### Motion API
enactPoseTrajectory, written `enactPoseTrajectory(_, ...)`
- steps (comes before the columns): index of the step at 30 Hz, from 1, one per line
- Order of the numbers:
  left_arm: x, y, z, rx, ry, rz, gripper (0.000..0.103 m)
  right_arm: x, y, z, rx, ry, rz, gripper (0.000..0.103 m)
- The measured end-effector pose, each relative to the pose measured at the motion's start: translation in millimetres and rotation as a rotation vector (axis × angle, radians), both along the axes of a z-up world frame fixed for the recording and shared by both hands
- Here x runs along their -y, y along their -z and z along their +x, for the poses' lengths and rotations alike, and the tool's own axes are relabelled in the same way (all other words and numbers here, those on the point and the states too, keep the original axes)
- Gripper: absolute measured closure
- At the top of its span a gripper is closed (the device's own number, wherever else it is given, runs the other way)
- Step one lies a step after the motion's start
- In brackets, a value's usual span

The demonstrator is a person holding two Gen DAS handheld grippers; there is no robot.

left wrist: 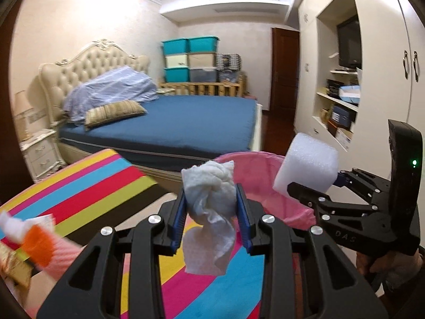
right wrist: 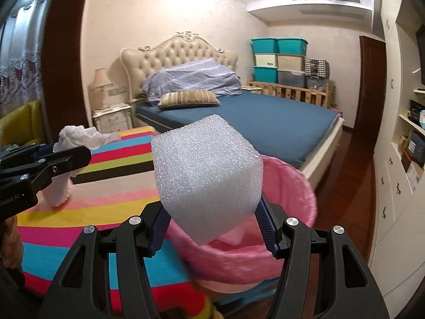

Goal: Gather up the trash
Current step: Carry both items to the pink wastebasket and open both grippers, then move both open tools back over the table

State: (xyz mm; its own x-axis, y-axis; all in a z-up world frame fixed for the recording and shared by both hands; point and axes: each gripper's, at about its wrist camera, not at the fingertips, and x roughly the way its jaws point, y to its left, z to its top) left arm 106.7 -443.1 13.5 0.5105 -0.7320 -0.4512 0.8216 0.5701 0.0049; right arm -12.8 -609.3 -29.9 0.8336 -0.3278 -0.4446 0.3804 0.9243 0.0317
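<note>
I see a bed (right wrist: 255, 122) with a tufted headboard (right wrist: 180, 50) against the far wall, wardrobes (left wrist: 385, 40) on the right, dark wood floor (right wrist: 348, 154).

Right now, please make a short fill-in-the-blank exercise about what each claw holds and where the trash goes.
1. The left claw is shut on a crumpled white ____.
2. The right claw grips a white ____ block.
3. The bin in front of both claws is lined with a ____ bag.
4. The striped cloth covers the ____ beside the bin.

Missing words: tissue; foam; pink; table
</note>
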Motion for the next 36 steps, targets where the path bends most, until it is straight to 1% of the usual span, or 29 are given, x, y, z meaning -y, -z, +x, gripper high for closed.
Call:
enactPoseTrajectory(3,31,5,9,-0.010,0.047,0.008,0.069,22,6,7,-0.016,0.013,0.006,0.046)
enactPoseTrajectory(6,61,8,19,-0.047,0.094,-0.004,0.069,41,14,15,-0.035,0.026,0.010,0.046)
enactPoseTrajectory(9,90,12,31,-0.086,0.102,-0.004,0.069,52,21,17,-0.043,0.035,0.018,0.046)
enactPoseTrajectory(13,120,18,39,-0.101,0.107,0.011,0.067,65,29,22,-0.044,0.041,0.039,0.045)
enactPoseTrajectory(15,129,21,44,-0.118,0.115,0.006,0.067,69,32,23,-0.041,0.036,0.038,0.043)
enactPoseTrajectory(16,133,25,50,-0.141,0.124,0.009,0.062,70,34,21,-0.040,0.031,0.038,0.042)
enactPoseTrajectory(17,135,28,56,-0.157,0.124,0.012,0.052,71,36,22,-0.037,0.024,0.038,0.036)
enactPoseTrajectory(18,138,31,60,-0.166,0.105,0.012,0.045,72,38,22,-0.038,0.024,0.037,0.033)
enactPoseTrajectory(19,137,33,63,-0.168,0.087,0.001,0.034,72,41,23,-0.047,0.028,0.037,0.031)
enactPoseTrajectory(20,135,35,66,-0.173,0.074,-0.011,0.027,72,42,23,-0.052,0.034,0.038,0.026)
enactPoseTrajectory(21,131,35,69,-0.178,0.060,-0.018,0.025,72,42,22,-0.048,0.037,0.039,0.022)
enactPoseTrajectory(24,117,34,70,-0.169,0.020,-0.012,0.016,70,45,16,-0.049,0.047,0.046,0.022)
enactPoseTrajectory(26,99,29,67,-0.143,-0.029,-0.010,0.005,67,44,15,-0.067,0.062,0.055,0.022)
enactPoseTrajectory(28,76,22,57,-0.107,-0.066,-0.023,0.005,57,41,16,-0.103,0.052,0.070,0.019)
enactPoseTrajectory(30,60,17,50,-0.078,-0.079,-0.021,0.005,42,35,18,-0.134,0.031,0.065,0.018)
enactPoseTrajectory(36,0,7,21,0.053,-0.144,0.002,0.005,1,21,19,-0.121,-0.031,0.031,0.018)
